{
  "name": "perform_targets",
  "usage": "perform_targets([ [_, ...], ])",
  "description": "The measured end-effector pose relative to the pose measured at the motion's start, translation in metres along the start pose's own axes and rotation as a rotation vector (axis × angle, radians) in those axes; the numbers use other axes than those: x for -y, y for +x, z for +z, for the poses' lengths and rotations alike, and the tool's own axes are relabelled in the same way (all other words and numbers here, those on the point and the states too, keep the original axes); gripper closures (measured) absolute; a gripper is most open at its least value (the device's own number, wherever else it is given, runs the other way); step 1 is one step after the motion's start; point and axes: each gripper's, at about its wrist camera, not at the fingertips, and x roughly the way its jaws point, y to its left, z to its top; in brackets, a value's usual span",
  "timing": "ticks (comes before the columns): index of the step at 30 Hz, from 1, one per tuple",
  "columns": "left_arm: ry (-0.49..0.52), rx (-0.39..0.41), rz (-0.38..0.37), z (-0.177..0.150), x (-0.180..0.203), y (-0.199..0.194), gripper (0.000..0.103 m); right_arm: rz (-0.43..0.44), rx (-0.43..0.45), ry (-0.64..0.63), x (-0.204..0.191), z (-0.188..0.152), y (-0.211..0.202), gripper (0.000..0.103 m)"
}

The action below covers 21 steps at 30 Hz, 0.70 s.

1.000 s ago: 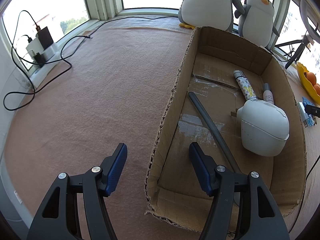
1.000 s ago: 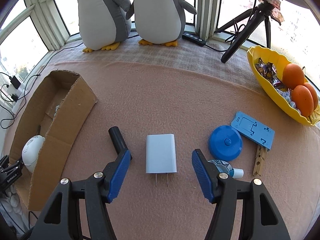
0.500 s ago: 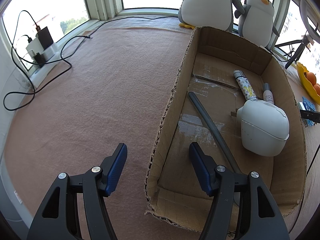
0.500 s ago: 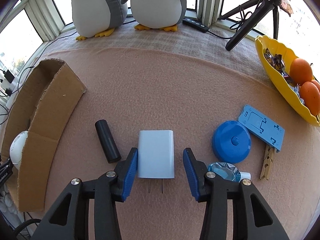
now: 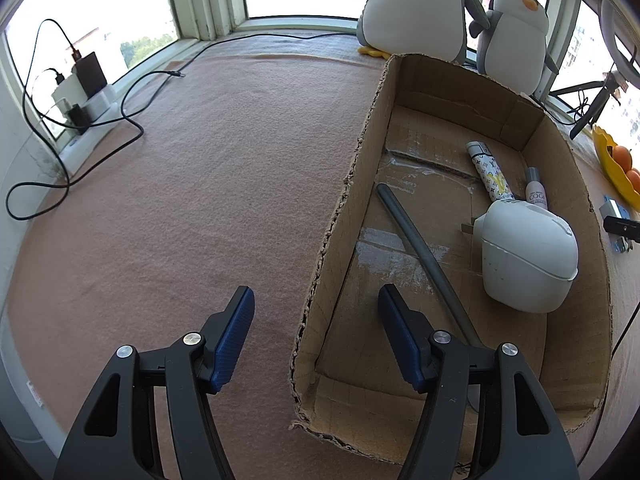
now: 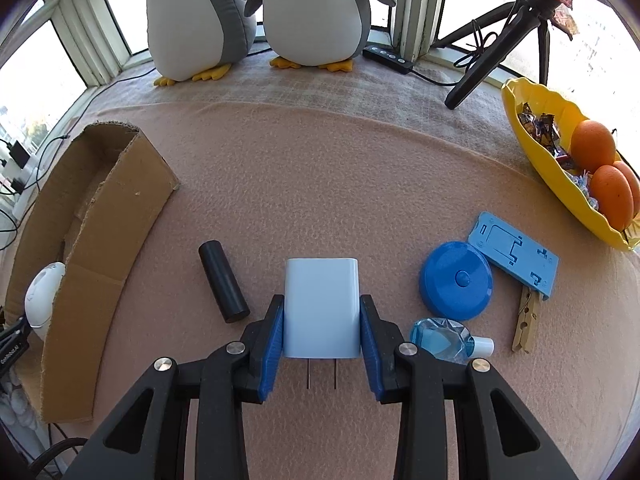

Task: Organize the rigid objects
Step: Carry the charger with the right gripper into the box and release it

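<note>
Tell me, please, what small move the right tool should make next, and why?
Probably a short straight lift. The right tool has its pads against both sides of the white charger plug, which appears to still lie on the blanket with its prongs toward the camera. Raising it first would clear the black cylinder before carrying it left to the cardboard box. The left tool hangs open.

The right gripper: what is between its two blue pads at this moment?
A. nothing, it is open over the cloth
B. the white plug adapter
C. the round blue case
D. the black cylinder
B: in the right wrist view both blue pads of the right gripper press against the sides of the white plug adapter, whose two prongs point back toward the camera; the black cylinder lies apart to its left.
</note>
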Motion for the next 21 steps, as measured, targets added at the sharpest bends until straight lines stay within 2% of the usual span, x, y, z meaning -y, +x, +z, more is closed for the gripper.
perform_targets([
  [4, -0.001, 0.001, -0.001, 0.0, 0.0, 0.0, 0.037, 0.029, 0.043, -0.027, -0.015, 0.001, -0.023, 0.071],
  [13, -0.005, 0.002, -0.003, 0.0, -0.001, 0.001, 0.038, 0.166, 0.125, -0.118, -0.075, 0.011, -0.068, 0.071],
  [21, -0.01, 0.003, -0.007, 0.0, -0.001, 0.001, 0.038, 0.204, 0.182, -0.16, -0.114, 0.031, -0.075, 0.071],
])
